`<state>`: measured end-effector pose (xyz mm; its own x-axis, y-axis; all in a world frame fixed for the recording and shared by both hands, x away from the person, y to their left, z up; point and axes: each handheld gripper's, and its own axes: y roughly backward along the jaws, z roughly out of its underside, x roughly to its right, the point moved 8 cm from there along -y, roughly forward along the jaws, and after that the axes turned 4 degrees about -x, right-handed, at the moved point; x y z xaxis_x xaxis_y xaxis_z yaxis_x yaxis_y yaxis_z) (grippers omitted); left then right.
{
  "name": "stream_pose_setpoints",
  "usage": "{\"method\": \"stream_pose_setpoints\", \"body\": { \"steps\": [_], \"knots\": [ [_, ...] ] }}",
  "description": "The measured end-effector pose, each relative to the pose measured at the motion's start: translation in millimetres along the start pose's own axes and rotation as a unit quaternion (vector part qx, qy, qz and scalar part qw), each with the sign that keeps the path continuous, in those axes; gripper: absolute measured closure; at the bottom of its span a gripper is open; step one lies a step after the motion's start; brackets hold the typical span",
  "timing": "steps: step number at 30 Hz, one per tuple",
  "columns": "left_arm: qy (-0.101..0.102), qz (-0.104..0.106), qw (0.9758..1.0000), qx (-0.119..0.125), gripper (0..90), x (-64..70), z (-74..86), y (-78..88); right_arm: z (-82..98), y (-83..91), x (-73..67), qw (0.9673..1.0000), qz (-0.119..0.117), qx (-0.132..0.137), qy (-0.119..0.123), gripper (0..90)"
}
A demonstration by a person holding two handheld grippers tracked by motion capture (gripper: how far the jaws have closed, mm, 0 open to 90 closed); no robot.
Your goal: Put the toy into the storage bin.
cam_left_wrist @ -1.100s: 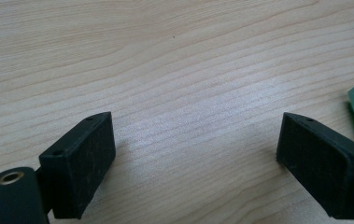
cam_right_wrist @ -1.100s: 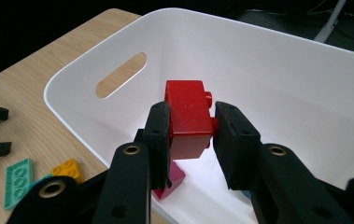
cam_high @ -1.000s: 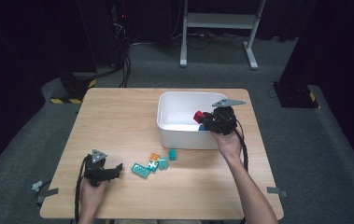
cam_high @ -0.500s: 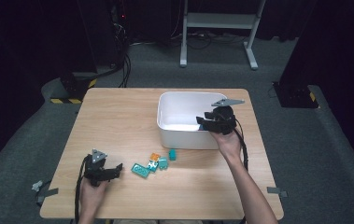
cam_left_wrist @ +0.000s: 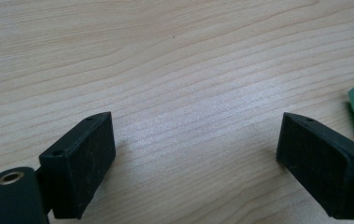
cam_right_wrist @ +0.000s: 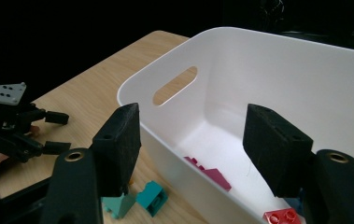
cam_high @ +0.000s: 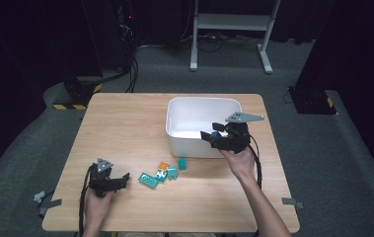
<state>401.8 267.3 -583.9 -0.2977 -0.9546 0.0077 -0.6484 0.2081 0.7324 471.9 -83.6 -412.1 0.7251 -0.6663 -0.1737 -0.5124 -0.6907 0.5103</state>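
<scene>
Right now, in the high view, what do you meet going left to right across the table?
Left gripper → teal flat brick → orange brick → small teal brick → right gripper, held over the white bin.

One white bin (cam_high: 194, 111) stood on one wooden table (cam_high: 125, 118). Four bricks (cam_high: 161, 174) lay near its front; two more bricks (cam_right_wrist: 212, 175) showed inside. Two grippers were present.
</scene>
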Motion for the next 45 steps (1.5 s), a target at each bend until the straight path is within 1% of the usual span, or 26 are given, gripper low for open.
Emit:
{"method": "stream_pose_setpoints", "body": {
  "steps": [5,10,14,17,20,23,25,27,31,36,39,45],
  "knots": [
    [0.0,0.0,1.0,0.0,11.5,0.0,0.0,0.0,7.6,3.0,-11.6,0.9998,0.002,-0.01,0.018,32.8],
    [0.0,0.0,1.0,0.0,11.5,0.0,0.0,0.0,16.7,2.6,-25.0,0.999,-0.005,-0.019,0.039,27.4],
    [0.0,0.0,1.0,0.0,11.5,0.0,0.0,0.0,28.6,-1.6,-36.6,0.9981,-0.008,-0.033,0.052,28.2],
    [0.0,0.0,1.0,0.0,11.5,0.0,0.0,0.0,39.9,-8.1,-44.7,0.9973,-0.013,-0.042,0.058,31.7],
    [0.0,0.0,1.0,0.0,11.5,0.0,0.0,0.0,48.3,-13.3,-49.6,0.9973,-0.017,-0.046,0.054,34.1],
    [0.0,0.0,1.0,0.0,11.5,0.0,0.0,0.0,56.2,-19.3,-53.2,0.9969,-0.011,-0.051,0.06,38.1],
    [0.0,0.0,1.0,0.0,11.5,0.0,0.0,0.0,61.5,-23.9,-54.6,0.9967,-0.007,-0.057,0.057,39.3],
    [0.0,0.0,1.0,0.0,11.5,0.0,0.0,0.0,67.1,-29.3,-54.0,0.9965,0.001,-0.063,0.055,40.5],
    [0.0,0.0,1.0,0.0,11.5,0.0,0.0,0.0,79.9,-41.9,-51.1,0.9962,0.012,-0.076,0.041,41.4],
    [0.0,0.0,1.0,0.0,11.5,0.0,0.0,0.0,94.2,-57.7,-47.8,0.995,0.022,-0.092,0.03,41.6],
    [0.0,0.0,1.0,0.0,11.5,0.0,0.0,0.0,99.4,-65.9,-48.0,0.9947,0.021,-0.098,0.022,41.8],
    [0.0,0.0,1.0,0.0,11.5,0.0,0.0,0.0,106.9,-80.4,-50.5,0.9938,0.02,-0.108,0.017,41.8]
  ]
}}
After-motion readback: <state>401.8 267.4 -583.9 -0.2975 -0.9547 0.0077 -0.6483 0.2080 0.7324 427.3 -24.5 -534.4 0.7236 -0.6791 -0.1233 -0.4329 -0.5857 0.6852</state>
